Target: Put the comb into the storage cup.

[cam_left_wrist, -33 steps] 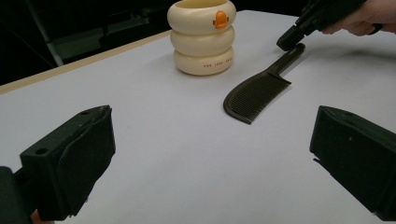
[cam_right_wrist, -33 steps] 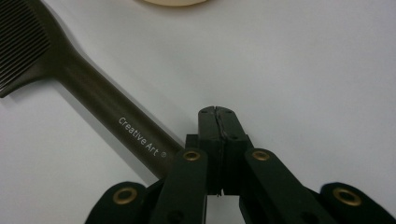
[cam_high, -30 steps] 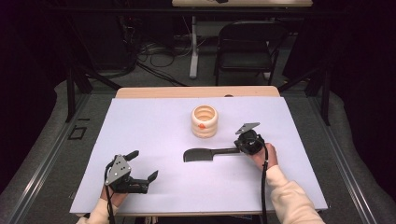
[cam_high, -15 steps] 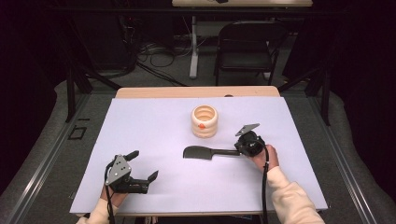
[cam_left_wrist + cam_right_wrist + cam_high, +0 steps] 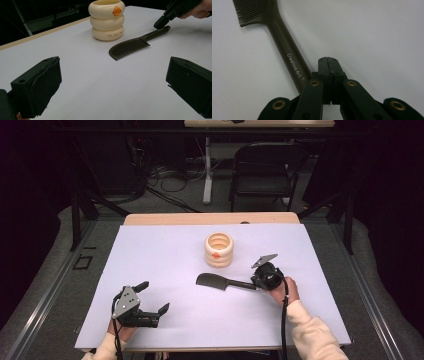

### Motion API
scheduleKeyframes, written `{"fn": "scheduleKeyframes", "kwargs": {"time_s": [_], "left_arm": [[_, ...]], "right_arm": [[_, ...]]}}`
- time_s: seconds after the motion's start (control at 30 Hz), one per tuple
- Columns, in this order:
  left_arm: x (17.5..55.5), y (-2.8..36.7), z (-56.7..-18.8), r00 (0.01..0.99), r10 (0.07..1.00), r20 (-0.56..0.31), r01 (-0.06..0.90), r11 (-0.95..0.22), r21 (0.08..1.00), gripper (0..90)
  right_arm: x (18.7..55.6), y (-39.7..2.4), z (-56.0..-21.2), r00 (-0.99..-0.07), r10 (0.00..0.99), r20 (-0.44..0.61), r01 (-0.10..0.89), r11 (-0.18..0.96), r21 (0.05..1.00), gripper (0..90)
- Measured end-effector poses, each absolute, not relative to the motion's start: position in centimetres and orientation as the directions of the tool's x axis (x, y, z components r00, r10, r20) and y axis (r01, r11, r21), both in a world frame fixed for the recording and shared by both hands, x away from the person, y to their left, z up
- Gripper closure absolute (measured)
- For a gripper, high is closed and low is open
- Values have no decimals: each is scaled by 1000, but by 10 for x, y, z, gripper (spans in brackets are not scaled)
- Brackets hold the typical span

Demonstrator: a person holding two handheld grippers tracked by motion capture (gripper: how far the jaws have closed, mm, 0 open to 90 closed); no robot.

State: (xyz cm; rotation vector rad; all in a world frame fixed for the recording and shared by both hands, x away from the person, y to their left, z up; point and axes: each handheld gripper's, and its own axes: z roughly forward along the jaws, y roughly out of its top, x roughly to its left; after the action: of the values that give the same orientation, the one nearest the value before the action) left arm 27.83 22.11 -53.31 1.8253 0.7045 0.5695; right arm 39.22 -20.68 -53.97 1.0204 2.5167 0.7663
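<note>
Since the comb (image 5: pixel 216 281) looks light, hard and thin, you should pinch its thick handle; it lies at 6 o'clock from the cup (image 5: pixel 219 249); your right gripper (image 5: pixel 328 60) is clenched on nothing beside that handle; your left gripper (image 5: pixel 152 298) is spread wide.

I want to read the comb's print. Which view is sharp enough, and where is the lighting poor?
Right gripper view: comb handle sharp, lettering legible. Left gripper view: comb teeth crisp, own jaws blurred. High view: table evenly lit, surroundings dark, comb too small for print.
</note>
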Motion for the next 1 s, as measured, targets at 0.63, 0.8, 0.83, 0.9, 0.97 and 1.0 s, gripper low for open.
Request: {"fn": "scheduleKeyframes", "kwargs": {"time_s": [0.63,0.8,0.83,0.9,0.97,1.0], "left_arm": [[278,221,-533,715,697,54,198,-276,941,0],[278,221,-533,716,696,54,196,-275,941,0],[278,221,-533,715,697,54,197,-275,941,0],[278,221,-533,715,697,53,197,-275,941,0],[278,221,-533,717,695,50,199,-273,941,0],[278,221,-533,717,695,50,200,-273,941,0]], "right_arm": [[388,-208,-536,-708,701,-81,538,611,580,899],[388,-207,-535,-712,698,-78,539,615,576,898],[388,-207,-535,-713,697,-77,540,616,574,894],[387,-207,-533,-711,699,-77,542,614,574,876],[387,-208,-532,-710,699,-84,527,607,595,841],[387,-209,-529,-709,700,-83,532,609,588,810]]}}
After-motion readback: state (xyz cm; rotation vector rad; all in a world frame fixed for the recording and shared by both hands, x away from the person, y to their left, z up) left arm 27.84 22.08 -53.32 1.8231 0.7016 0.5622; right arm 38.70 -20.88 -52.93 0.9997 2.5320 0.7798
